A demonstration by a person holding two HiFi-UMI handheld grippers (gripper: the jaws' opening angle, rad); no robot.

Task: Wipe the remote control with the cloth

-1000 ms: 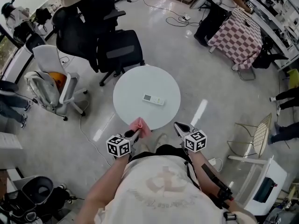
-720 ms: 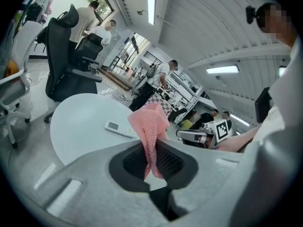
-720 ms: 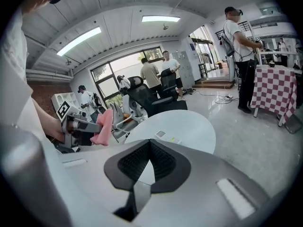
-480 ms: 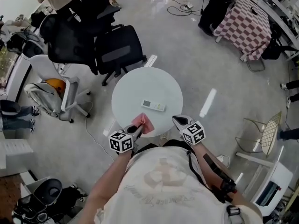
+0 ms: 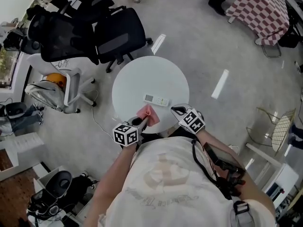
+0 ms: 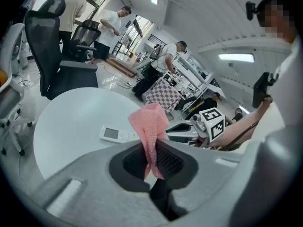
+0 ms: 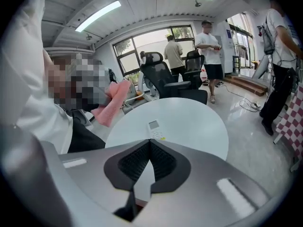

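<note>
The left gripper [image 5: 140, 121] is clenched on a pink cloth [image 5: 147, 114]: in the left gripper view its 2 jaws pinch the lower part of the cloth [image 6: 150, 126], and the rest stands up above them in a loose fold. The remote control [image 5: 155, 100] lies flat on the round white table [image 5: 137, 79], on the side nearest the person, with its small screen end toward the left of the head view. The cloth hangs over the near edge of the table, just beside the remote control but apart from it. In the left gripper view the remote control [image 6: 118, 135] sits a little left of the cloth and beyond it. The right gripper [image 5: 176, 110] is closed with nothing in it; in its own view the 2 jaws [image 7: 149, 150] meet pad to pad, and the remote control [image 7: 155, 129] lies on the table [image 7: 199, 122] just past their tips. Both grippers are held at the near rim of the table, 1 on either side of the remote control. Black office chairs [image 5: 118, 37] stand on the far side of the table.
</note>
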